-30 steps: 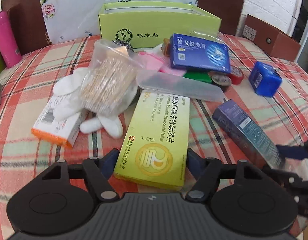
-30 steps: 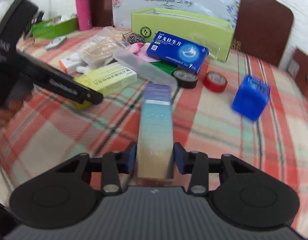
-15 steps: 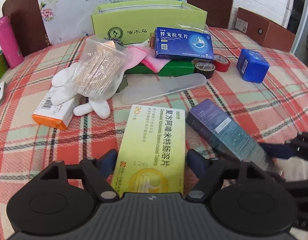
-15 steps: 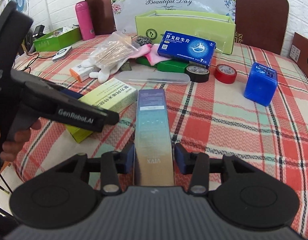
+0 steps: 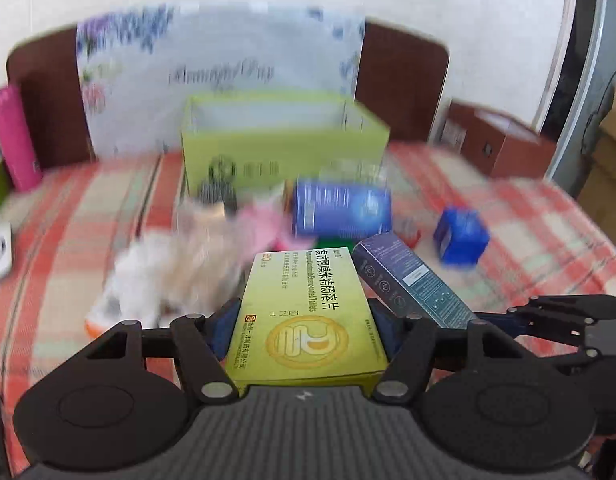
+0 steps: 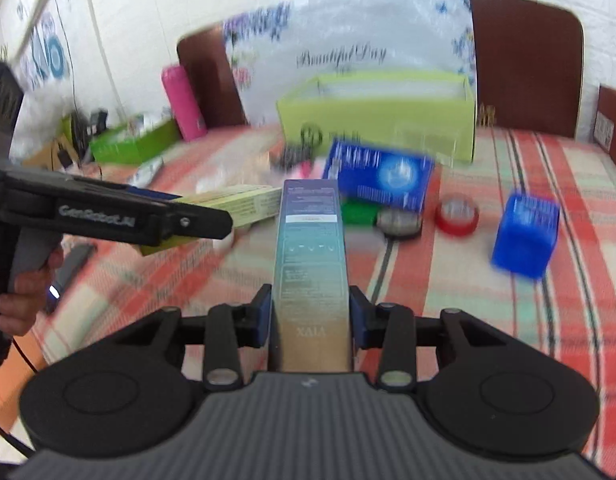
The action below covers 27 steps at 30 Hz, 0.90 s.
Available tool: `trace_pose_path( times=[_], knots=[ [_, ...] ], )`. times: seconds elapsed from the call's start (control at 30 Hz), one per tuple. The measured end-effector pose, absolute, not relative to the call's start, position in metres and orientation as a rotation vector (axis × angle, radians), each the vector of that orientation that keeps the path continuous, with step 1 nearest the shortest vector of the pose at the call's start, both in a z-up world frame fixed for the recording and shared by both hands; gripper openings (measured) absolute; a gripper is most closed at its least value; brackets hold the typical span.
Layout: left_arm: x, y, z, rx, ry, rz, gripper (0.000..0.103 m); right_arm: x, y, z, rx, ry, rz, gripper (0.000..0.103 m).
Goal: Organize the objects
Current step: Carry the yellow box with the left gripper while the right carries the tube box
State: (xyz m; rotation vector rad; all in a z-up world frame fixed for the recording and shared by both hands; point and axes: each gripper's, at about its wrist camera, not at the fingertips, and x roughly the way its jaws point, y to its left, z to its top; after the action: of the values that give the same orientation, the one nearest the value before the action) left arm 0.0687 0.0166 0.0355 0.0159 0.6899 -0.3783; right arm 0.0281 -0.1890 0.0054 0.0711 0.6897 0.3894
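Note:
My left gripper is shut on a flat yellow-green medicine box and holds it above the table. My right gripper is shut on a long purple-to-teal carton, also lifted. The carton also shows in the left wrist view, to the right of the yellow box. The left gripper with the yellow box shows at the left of the right wrist view. An open green box stands at the back of the table.
On the checked cloth lie a blue medicine box, a blue cube, red tape, dark tape, white gloves with a plastic bag and a pink bottle. Brown chairs stand behind. The background is blurred.
Both grippers have risen with their boxes and tilted up, so the table objects sit lower and farther in view. The two held boxes are now side by side.

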Motion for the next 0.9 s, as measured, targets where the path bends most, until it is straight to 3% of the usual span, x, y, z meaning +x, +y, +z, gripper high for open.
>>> trace_pose_path(
  times=[0.2, 0.37, 0.63, 0.87, 0.9],
  knots=[
    [0.124, 0.008, 0.085, -0.012, 0.585, -0.374, 0.069, 0.097, -0.202, 0.056, 0.046, 0.583, 0.387, 0.038],
    [0.200, 0.005, 0.096, -0.087, 0.599, -0.338, 0.069, 0.183, -0.209, 0.065, -0.016, 0.603, 0.327, 0.038],
    [0.313, -0.001, 0.084, -0.104, 0.609, -0.288, 0.069, 0.307, -0.208, 0.049, -0.202, 0.611, 0.334, 0.038],
    [0.359, 0.008, 0.045, -0.129, 0.658, -0.258, 0.070, 0.358, -0.211, 0.011, -0.221, 0.698, 0.363, 0.038],
    [0.361, 0.009, 0.041, -0.129, 0.660, -0.252, 0.078, 0.363, -0.209, 0.005, -0.224, 0.720, 0.368, 0.038]
  ],
)
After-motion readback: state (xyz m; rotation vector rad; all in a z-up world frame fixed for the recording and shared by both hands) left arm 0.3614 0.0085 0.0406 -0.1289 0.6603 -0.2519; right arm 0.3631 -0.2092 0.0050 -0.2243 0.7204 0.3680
